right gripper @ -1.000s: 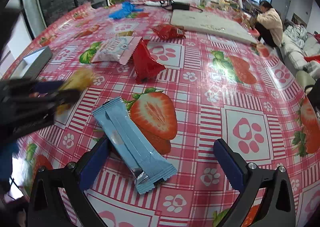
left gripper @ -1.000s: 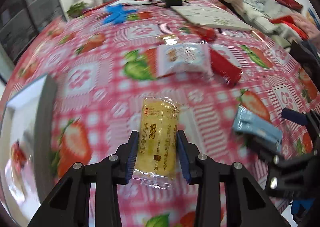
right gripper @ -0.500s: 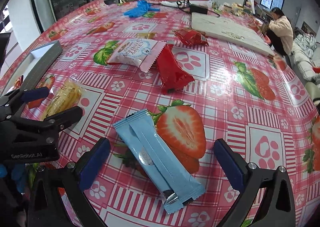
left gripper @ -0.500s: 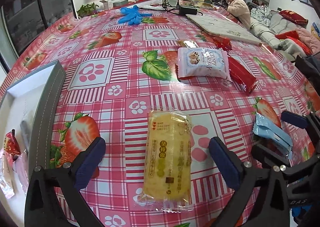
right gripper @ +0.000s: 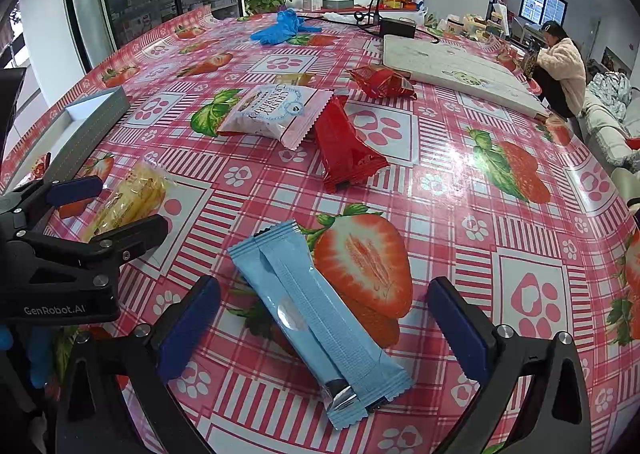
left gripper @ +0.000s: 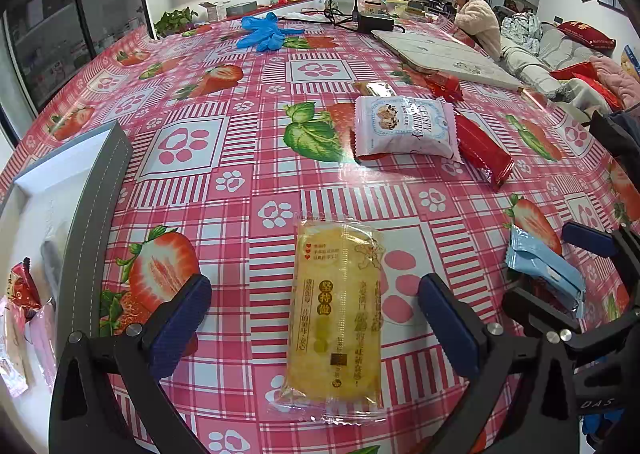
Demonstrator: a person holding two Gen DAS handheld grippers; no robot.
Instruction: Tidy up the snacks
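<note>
Both grippers are standing wide apart, holding nothing: the left gripper (left gripper: 314, 320) around the yellow plastic-wrapped cake (left gripper: 336, 316), the right gripper (right gripper: 324, 318) around the light-blue foil bar (right gripper: 320, 324); slippery wrappers risk sliding out.

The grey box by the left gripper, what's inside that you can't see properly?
- Left wrist view: grey box runs off the left edge; the red packet inside is only partly shown.
- Right wrist view: the box's wall hides its contents.
- Left gripper covers part of the yellow cake packet.
</note>
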